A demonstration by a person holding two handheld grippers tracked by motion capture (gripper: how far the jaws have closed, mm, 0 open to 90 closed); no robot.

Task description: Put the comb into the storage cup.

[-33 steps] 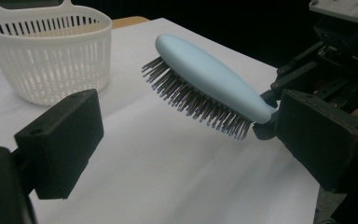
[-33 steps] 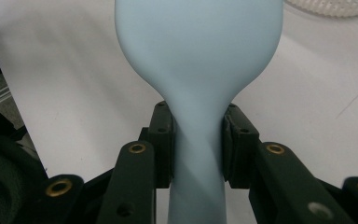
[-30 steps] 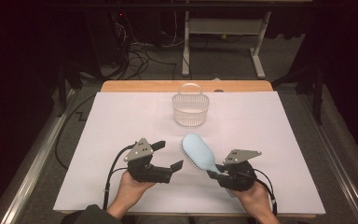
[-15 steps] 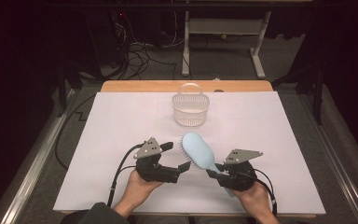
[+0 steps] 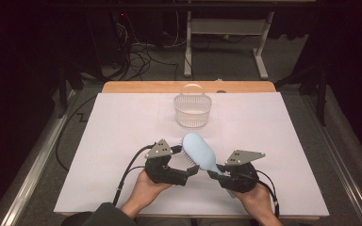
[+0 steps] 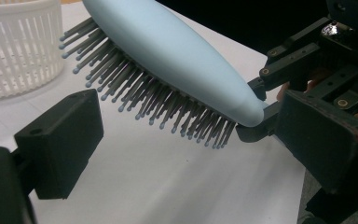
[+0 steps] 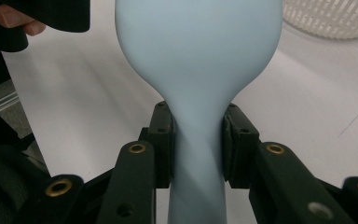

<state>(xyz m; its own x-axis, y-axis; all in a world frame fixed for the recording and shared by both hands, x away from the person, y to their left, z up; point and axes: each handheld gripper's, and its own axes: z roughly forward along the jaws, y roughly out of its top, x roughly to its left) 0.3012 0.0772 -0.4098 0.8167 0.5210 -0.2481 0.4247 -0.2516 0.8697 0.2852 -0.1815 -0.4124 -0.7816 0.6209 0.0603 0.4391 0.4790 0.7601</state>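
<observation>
From above, the right gripper (image 5: 215,173) holds a pale blue brush (image 5: 200,151) off the white table (image 5: 113,127), its head slanting up toward the left gripper (image 5: 194,171), with a basket (image 5: 193,111) well beyond both. The right gripper view makes the hold plain: both pads (image 7: 164,140) press the brush's narrow neck (image 7: 196,140). The left gripper view shows the bristles (image 6: 168,109) pointing down, above and between that gripper's wide-spread jaws, touching neither.
</observation>
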